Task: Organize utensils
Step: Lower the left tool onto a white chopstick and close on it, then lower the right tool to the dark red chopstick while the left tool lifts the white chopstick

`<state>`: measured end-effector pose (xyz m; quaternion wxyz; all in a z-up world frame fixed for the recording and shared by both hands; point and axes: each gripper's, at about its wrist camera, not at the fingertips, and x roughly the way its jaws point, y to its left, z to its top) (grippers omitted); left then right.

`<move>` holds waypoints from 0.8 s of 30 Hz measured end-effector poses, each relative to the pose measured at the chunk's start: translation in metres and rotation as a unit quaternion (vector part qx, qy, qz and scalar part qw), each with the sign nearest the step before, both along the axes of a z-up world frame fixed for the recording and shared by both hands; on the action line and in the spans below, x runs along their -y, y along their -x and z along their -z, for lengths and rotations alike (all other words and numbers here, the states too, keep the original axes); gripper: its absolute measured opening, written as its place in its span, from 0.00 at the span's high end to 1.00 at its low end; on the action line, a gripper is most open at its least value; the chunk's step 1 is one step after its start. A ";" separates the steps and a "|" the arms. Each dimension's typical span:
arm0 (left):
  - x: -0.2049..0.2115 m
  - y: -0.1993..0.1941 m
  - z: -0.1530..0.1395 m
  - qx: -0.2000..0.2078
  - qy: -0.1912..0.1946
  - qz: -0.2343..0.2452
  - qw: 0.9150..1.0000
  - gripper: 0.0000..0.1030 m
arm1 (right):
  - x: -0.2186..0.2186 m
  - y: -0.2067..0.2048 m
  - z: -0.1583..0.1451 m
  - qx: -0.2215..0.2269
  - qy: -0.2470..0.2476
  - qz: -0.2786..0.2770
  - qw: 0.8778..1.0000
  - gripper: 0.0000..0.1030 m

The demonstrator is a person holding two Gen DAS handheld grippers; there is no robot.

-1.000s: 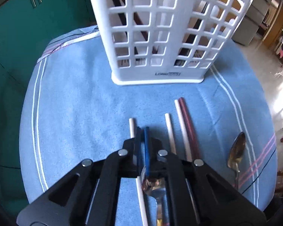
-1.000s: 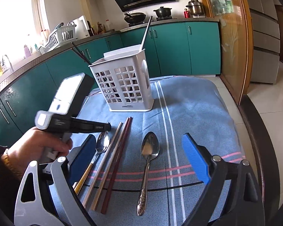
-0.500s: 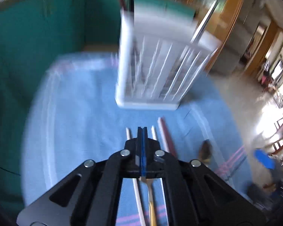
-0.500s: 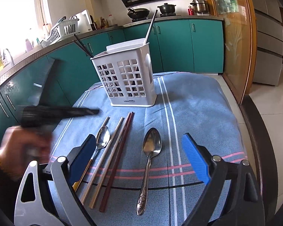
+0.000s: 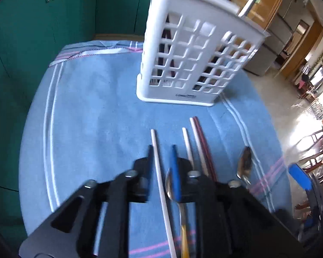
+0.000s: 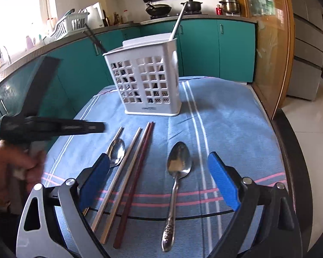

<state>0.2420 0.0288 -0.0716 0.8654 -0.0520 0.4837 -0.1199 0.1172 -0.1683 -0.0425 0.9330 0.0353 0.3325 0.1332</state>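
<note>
On the blue cloth [image 6: 226, 118] stands a white slotted utensil caddy [image 5: 193, 64] [image 6: 144, 81] with chopsticks and a metal handle sticking out. In front lie a silver spoon [image 6: 178, 163] [image 5: 244, 161], a gold-handled spoon [image 6: 117, 150] [image 5: 184, 236], pale chopsticks [image 6: 127, 161] [image 5: 188, 142] and a dark red chopstick [image 6: 140, 167] [image 5: 202, 139]. My left gripper [image 5: 161, 150] [image 6: 103, 126] hovers over the left utensils. Its jaws are opening and hold nothing; a white chopstick [image 5: 156, 148] on the cloth shows through the gap. My right gripper [image 6: 158, 159] is open wide above the silver spoon.
Teal cabinets [image 6: 204, 49] run behind the table, with a dish rack [image 6: 69, 24] and pots on the counter. A person's hand [image 6: 15, 159] holds the left gripper at the lower left. The table's dark rim [image 6: 290, 150] curves along the right, with tiled floor beyond.
My left gripper was shut and its jaws have now parted. It has drawn back from the caddy, which looks smaller now. My right gripper has crept slightly closer to the utensils.
</note>
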 end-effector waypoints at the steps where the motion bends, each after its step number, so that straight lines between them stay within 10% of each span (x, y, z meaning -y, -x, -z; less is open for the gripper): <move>1: 0.004 -0.006 0.004 0.000 -0.010 -0.002 1.000 0.70 | -0.002 -0.001 0.001 -0.001 0.002 -0.002 1.000 0.13; 6: 0.016 -0.029 0.026 -0.035 -0.038 0.003 0.999 0.69 | -0.003 -0.003 0.004 -0.006 0.003 -0.004 1.000 0.13; 14: 0.018 -0.036 0.037 -0.029 -0.093 -0.020 0.995 0.95 | -0.001 -0.004 0.003 -0.009 -0.006 -0.010 1.000 0.13; 18: 0.006 -0.028 0.035 -0.019 -0.052 -0.022 0.998 0.96 | -0.002 -0.005 0.004 -0.012 -0.005 -0.015 1.000 0.13; 24: -0.009 0.041 -0.045 0.092 -0.011 -0.018 0.996 0.96 | -0.001 -0.003 0.002 -0.004 0.000 -0.010 1.000 0.13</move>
